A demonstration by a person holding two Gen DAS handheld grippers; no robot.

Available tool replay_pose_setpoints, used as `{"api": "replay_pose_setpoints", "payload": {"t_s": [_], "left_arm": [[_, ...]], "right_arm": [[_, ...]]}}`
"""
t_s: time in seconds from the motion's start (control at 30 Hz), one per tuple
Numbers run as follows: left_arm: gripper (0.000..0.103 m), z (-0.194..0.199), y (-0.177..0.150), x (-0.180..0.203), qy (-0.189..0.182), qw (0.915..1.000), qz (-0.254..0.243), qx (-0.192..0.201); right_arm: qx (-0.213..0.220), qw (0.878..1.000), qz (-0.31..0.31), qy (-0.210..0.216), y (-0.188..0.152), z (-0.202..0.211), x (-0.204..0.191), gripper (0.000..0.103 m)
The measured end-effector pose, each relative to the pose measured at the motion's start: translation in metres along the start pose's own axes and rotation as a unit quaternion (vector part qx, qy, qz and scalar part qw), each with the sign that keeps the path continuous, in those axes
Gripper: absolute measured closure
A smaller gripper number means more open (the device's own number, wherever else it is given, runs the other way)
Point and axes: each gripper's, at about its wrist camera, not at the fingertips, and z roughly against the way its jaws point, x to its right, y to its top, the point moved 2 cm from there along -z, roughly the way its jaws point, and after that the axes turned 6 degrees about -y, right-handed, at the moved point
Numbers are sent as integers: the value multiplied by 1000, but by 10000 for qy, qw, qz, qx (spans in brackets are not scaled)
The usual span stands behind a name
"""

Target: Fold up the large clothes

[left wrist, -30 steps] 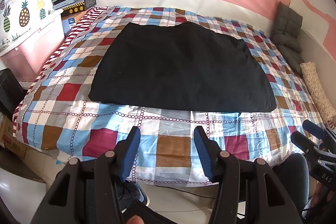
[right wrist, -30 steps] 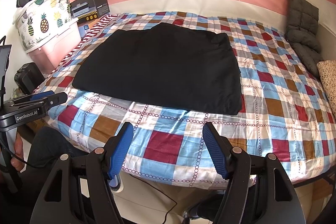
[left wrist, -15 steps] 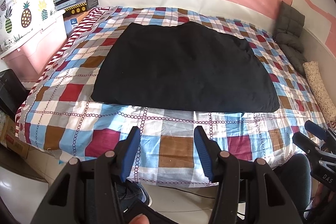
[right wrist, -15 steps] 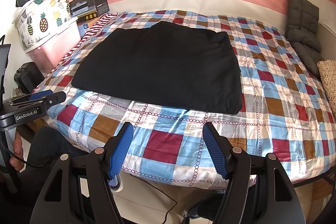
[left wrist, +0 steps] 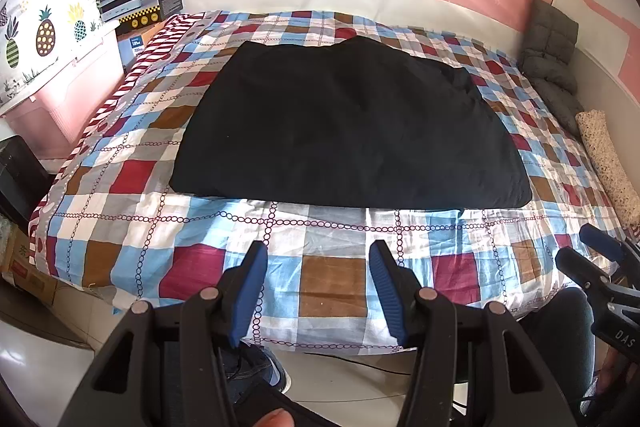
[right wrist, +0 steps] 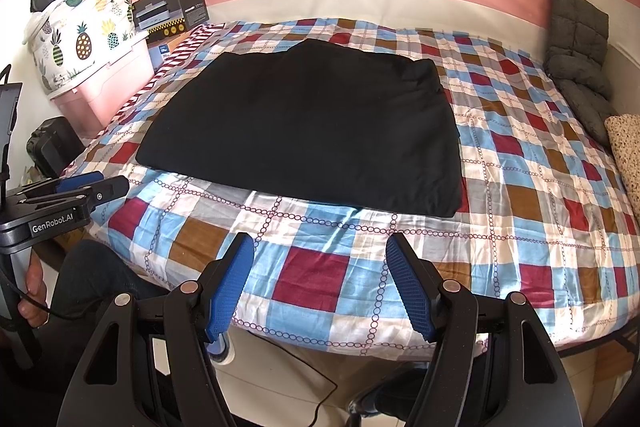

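A large black garment [left wrist: 344, 127] lies flat on the checked bedspread [left wrist: 332, 283], also in the right wrist view [right wrist: 312, 131]. My left gripper [left wrist: 318, 255] is open and empty, held off the bed's near edge, short of the garment's front hem. My right gripper [right wrist: 320, 247] is open and empty, also off the near edge. Each gripper shows in the other's view: the right one at the left view's right edge [left wrist: 600, 267], the left one at the right view's left edge [right wrist: 76, 191].
A pink storage bin [right wrist: 108, 87] with a pineapple-print bundle [right wrist: 80, 31] and a dark box [right wrist: 172, 7] stand left of the bed. A grey cushion [right wrist: 576, 47] and a speckled roll [left wrist: 608, 163] lie along the right side. A cable [right wrist: 320, 379] runs on the floor.
Both grippers have shifted slightly; the bed and garment sit a little further right in the left view. Jaws stay open. The garment has not moved.
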Motion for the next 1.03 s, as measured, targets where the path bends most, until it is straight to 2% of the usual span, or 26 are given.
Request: {"api": "replay_pose_setpoints", "payload": {"t_s": [1.03], "left_arm": [[48, -5, -5, 2, -100, 9999, 42, -84]], "right_arm": [[-20, 10000, 19, 28, -7, -4, 7, 34]]}}
